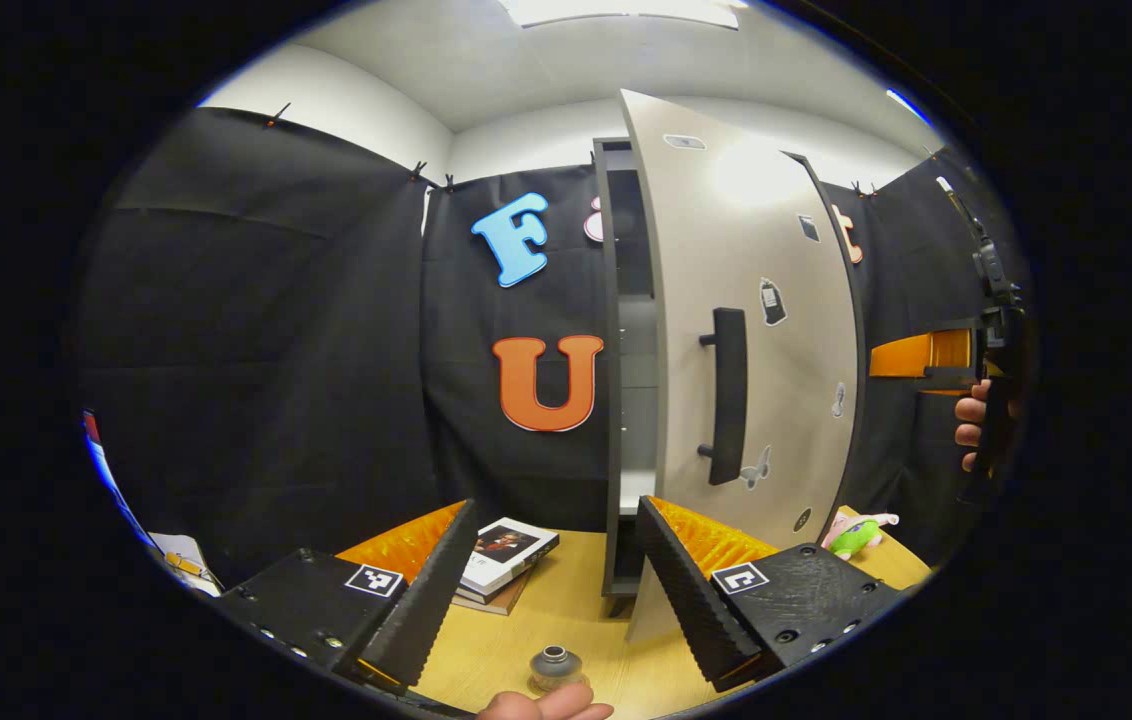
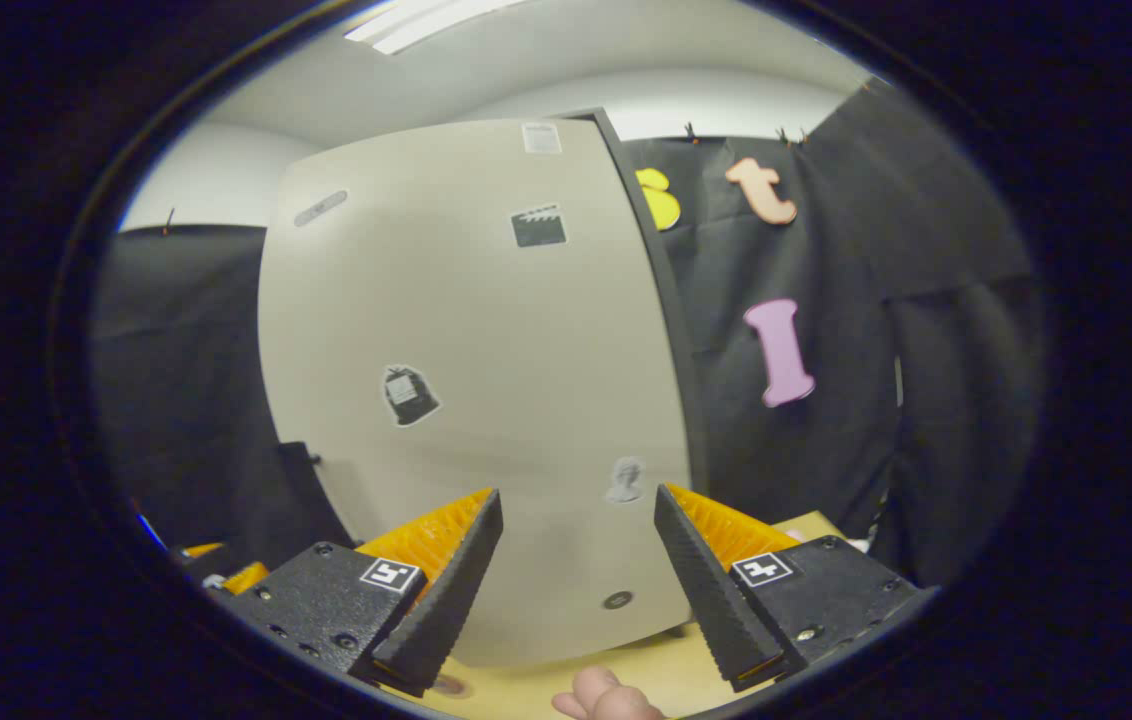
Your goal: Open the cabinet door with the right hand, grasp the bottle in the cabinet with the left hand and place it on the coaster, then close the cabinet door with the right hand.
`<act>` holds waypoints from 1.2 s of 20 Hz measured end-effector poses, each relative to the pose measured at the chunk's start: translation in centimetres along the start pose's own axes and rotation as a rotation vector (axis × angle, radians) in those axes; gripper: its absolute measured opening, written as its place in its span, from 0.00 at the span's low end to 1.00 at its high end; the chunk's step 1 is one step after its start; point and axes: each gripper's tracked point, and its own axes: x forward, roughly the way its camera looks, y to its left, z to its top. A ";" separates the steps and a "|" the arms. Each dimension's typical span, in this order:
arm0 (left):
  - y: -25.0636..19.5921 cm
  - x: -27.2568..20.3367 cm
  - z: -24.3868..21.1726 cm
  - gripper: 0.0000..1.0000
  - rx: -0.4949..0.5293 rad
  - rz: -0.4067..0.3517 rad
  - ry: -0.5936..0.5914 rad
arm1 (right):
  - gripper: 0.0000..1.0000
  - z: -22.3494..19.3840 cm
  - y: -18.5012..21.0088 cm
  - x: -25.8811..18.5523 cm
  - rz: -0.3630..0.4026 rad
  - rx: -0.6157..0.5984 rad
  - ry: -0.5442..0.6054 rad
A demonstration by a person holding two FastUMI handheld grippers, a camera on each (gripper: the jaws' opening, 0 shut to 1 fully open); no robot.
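Door (image 1: 756, 330) stands partly open, its handle (image 1: 728, 395) upright; bottle (image 1: 555, 668) sits upright on the table (image 1: 576, 600), neck up, below the left gripper (image 1: 551, 590), whose jaws are apart and empty; right gripper (image 2: 576, 575), jaws apart, faces the door; closing looks next, needing a push on it.
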 end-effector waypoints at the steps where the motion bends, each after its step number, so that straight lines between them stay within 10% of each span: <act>1: -0.9 0.3 0.0 0.96 -0.003 -0.026 -0.001 | 0.98 0.5 -0.4 -0.5 -0.024 -0.067 -0.029; 14: -9.3 2.6 0.9 0.96 -0.013 -0.202 -0.015 | 0.96 -9.2 1.5 -6.3 -0.040 -0.033 0.135; 24: -7.9 0.9 2.4 0.96 -0.074 -0.139 -0.083 | 0.96 -8.5 2.6 -8.0 -0.001 -0.032 0.113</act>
